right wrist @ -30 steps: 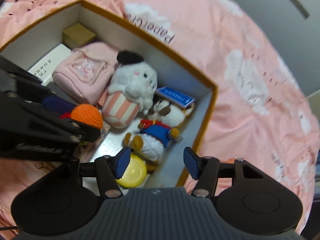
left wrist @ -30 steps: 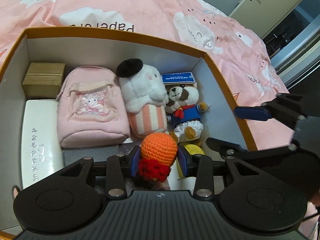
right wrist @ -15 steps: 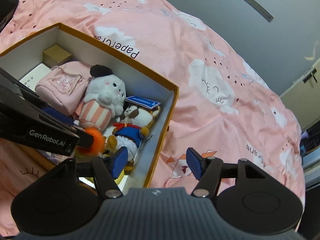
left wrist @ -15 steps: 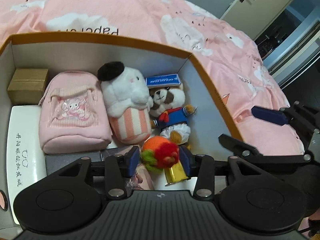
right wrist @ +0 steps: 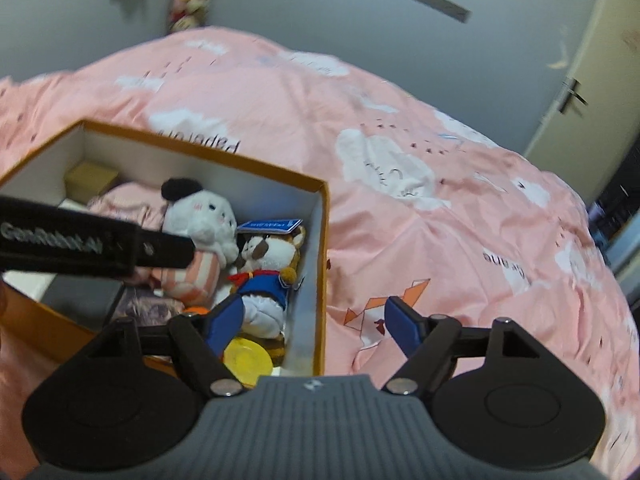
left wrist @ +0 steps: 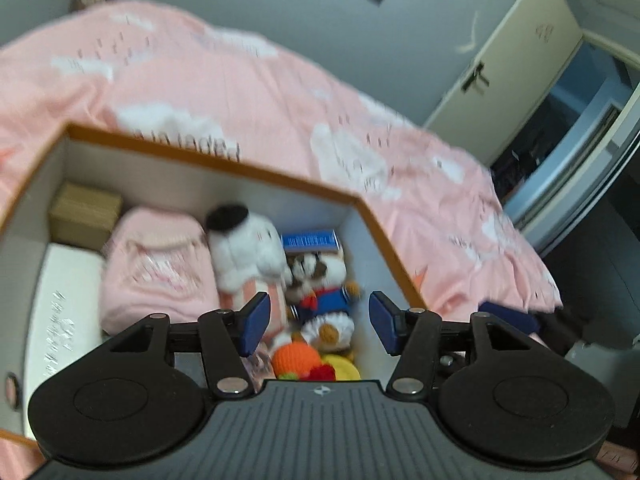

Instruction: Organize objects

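An open orange-rimmed box (left wrist: 224, 162) sits on the pink bed. In it lie an orange crochet toy (left wrist: 296, 356), a yellow disc (left wrist: 340, 366), a sailor dog plush (left wrist: 324, 300), a white plush with a black hat (left wrist: 244, 248), a pink pouch (left wrist: 156, 272), a blue card box (left wrist: 310, 240), a tan box (left wrist: 84, 212) and a white case (left wrist: 64, 312). My left gripper (left wrist: 318, 326) is open and empty above the orange toy. My right gripper (right wrist: 314, 326) is open and empty over the box's right wall (right wrist: 306, 280); the dog plush (right wrist: 264, 276) and yellow disc (right wrist: 248, 358) show below it.
The pink cloud-print bedspread (right wrist: 420, 184) surrounds the box. A grey wall and a cream door (left wrist: 504, 64) stand beyond the bed, with a dark doorway (left wrist: 560, 136) at the right. The left gripper's body (right wrist: 92, 246) crosses the right wrist view.
My left gripper opened and let the orange crochet toy drop into the box, then lifted back. Both grippers pulled up and away from the box.
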The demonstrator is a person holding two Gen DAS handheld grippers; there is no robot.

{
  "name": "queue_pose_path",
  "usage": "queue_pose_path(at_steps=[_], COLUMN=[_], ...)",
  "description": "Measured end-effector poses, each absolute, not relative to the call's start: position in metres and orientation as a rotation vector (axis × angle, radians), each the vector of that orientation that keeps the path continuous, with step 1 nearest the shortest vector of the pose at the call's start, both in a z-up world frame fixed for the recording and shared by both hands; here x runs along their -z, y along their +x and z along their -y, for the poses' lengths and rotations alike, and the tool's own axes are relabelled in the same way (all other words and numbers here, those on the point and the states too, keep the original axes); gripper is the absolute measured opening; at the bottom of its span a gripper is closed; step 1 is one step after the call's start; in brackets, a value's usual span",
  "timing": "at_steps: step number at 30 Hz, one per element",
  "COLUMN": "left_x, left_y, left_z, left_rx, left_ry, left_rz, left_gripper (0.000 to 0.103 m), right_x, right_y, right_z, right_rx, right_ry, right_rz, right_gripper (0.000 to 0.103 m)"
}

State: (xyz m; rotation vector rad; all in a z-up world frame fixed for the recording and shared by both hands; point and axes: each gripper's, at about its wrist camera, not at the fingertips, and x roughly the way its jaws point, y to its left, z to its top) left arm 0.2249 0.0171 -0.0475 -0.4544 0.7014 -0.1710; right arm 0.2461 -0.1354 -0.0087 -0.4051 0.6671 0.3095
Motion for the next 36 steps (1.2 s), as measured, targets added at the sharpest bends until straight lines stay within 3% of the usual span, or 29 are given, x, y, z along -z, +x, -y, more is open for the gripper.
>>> queue_pose_path(at_steps=[9,20,36], left_x=[0.027,0.019,0.008], left_y=[0.19,0.17,0.124], left_z=[-0.015,-0.011,-0.017], left_rx=[0.04,-0.044,-0.142], left_ry=[-0.325,-0.151,-0.047], left_rz=[-0.572,-0.605,-0.581], left_gripper=[0.062,0.062,0.067], right_x=[0.007,0.004,-0.024], right_y=[0.218,0.2,0.155], right_z=[0.149,0.149,0.154], right_rx=[-0.23,-0.333,-0.514], right_ry=[-0.159,-0.071,0.064], right_rz=[-0.567,-0.574,-0.53], right_gripper=[0.084,0.088,0.102])
